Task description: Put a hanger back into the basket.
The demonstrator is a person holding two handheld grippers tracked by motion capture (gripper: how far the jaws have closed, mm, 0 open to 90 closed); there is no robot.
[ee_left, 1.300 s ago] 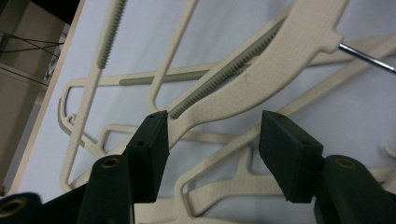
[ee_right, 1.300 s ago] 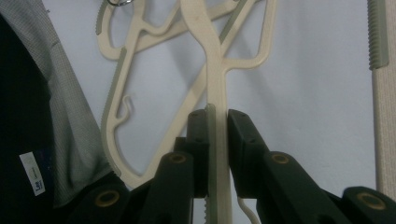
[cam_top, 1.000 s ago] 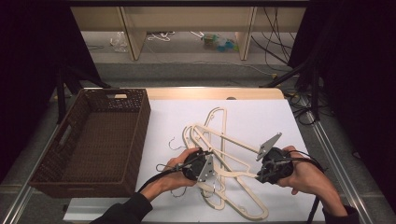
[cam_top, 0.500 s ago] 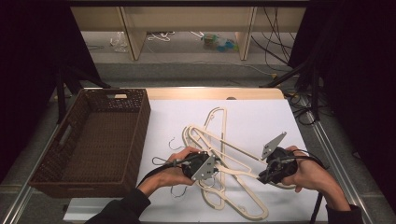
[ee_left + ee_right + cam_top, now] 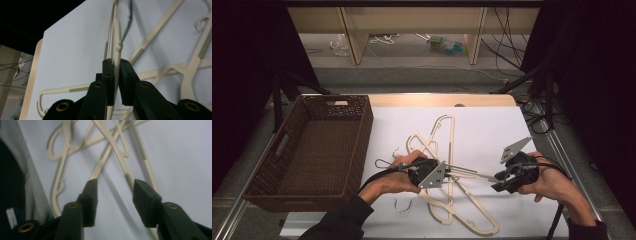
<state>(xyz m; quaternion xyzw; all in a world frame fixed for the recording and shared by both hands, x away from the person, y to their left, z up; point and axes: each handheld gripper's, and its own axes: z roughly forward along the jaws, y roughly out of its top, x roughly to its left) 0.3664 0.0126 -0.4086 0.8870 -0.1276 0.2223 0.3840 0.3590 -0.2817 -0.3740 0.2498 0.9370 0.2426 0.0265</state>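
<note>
The left tongs (image 5: 114, 75), having just closed, clench the neck of a cream hanger (image 5: 116, 37), lifted above the white surface (image 5: 492, 130) beside a brown basket (image 5: 312, 145). The right tongs (image 5: 113, 195), just opened, are released, with the hanger's bar passing between their jaws.

The left gripper (image 5: 447, 172) has just clamped tight; the right gripper (image 5: 498, 181) has just been opening, jaws apart
</note>
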